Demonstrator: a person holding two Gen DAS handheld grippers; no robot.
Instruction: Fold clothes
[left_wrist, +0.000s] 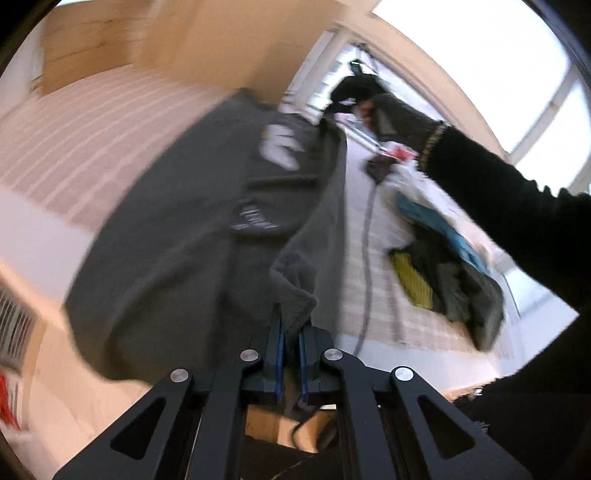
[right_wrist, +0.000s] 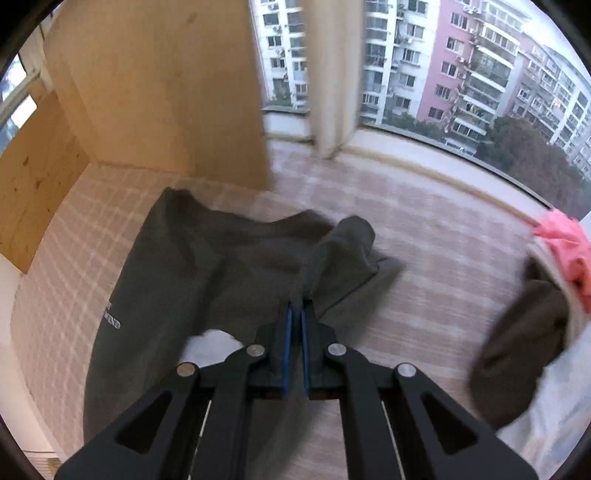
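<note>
A dark grey T-shirt (left_wrist: 192, 229) with white print hangs stretched over the checked bed cover (left_wrist: 74, 140). My left gripper (left_wrist: 291, 325) is shut on a bunched edge of it. In the right wrist view the same grey T-shirt (right_wrist: 177, 277) trails down onto the checked cover (right_wrist: 424, 266), and my right gripper (right_wrist: 296, 306) is shut on another edge of the cloth. The left wrist view also shows the right gripper (left_wrist: 351, 96) far off at the shirt's other end, held by a gloved hand (left_wrist: 402, 114) with a black sleeve (left_wrist: 517, 206).
A pile of mixed clothes (left_wrist: 443, 266) lies on the bed to the right, seen in the right wrist view as a brown garment (right_wrist: 524, 354) and a pink one (right_wrist: 565, 243). Wooden panels (right_wrist: 155, 92) stand behind the bed. A window (right_wrist: 461, 66) and a curtain (right_wrist: 332, 74) are beyond.
</note>
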